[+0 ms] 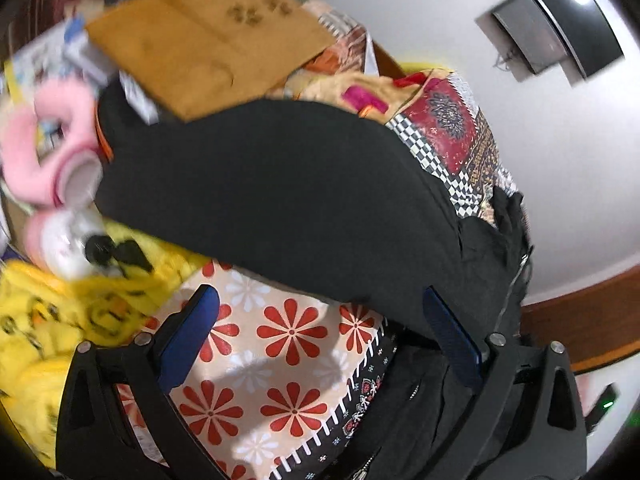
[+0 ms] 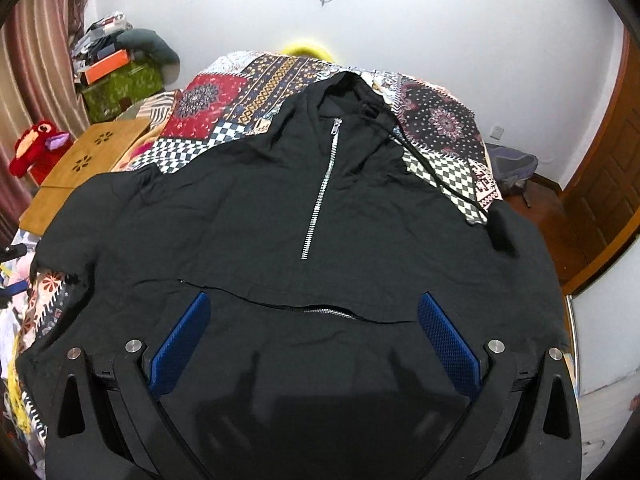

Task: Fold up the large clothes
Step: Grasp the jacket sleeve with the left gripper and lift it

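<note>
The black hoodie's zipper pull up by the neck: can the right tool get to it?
Probably yes. The right tool is open above the black hoodie, which lies flat on the patterned bedspread. Nothing covers the zipper pull; only bare fabric lies between, though it sits further up.

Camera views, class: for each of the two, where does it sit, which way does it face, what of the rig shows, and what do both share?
Left wrist: rides the left tongs, angled across a sleeve of the black zip-front hooded pullover; open blue-padded fingers show.
Right wrist: rides the right tongs, facing along the bed to the white wall; open fingers show.
Shared: pullover, patchwork bedspread.
</note>
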Available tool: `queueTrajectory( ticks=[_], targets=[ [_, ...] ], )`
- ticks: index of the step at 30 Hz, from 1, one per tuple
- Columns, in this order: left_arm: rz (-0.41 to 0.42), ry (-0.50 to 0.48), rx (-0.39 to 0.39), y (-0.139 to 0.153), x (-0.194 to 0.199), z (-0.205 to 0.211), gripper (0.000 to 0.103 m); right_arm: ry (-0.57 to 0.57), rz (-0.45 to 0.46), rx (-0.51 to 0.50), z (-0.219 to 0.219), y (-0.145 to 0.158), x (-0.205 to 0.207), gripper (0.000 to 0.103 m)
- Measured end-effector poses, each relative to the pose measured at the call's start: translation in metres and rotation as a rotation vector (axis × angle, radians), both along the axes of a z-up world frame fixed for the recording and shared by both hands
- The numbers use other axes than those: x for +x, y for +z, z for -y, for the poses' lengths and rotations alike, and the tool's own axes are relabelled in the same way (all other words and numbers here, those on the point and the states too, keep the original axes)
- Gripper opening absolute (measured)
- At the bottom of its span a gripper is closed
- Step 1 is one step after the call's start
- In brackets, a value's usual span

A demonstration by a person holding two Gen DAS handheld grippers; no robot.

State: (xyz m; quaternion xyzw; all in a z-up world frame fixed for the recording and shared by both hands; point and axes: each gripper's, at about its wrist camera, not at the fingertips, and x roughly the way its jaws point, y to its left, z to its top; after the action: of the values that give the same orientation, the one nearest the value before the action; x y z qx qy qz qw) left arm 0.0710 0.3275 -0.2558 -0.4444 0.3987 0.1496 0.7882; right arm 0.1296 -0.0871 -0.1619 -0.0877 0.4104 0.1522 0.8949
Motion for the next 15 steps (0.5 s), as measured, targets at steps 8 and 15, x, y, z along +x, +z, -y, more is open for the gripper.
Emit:
queueTrajectory(
  ticks=[8, 15],
  targets=[
    [0.047, 0.045, -0.128, -0.028, 0.006, -0.019, 0.084, 0.011, -0.001, -0.031, -0.006, -0.002, 0.008, 0.103],
    [-0.032, 0.102, 0.102, -0.013, 0.025, -0.027, 0.053, -0.013, -0.005, -0.033, 0.000, 0.003, 0.011, 0.103]
  ],
)
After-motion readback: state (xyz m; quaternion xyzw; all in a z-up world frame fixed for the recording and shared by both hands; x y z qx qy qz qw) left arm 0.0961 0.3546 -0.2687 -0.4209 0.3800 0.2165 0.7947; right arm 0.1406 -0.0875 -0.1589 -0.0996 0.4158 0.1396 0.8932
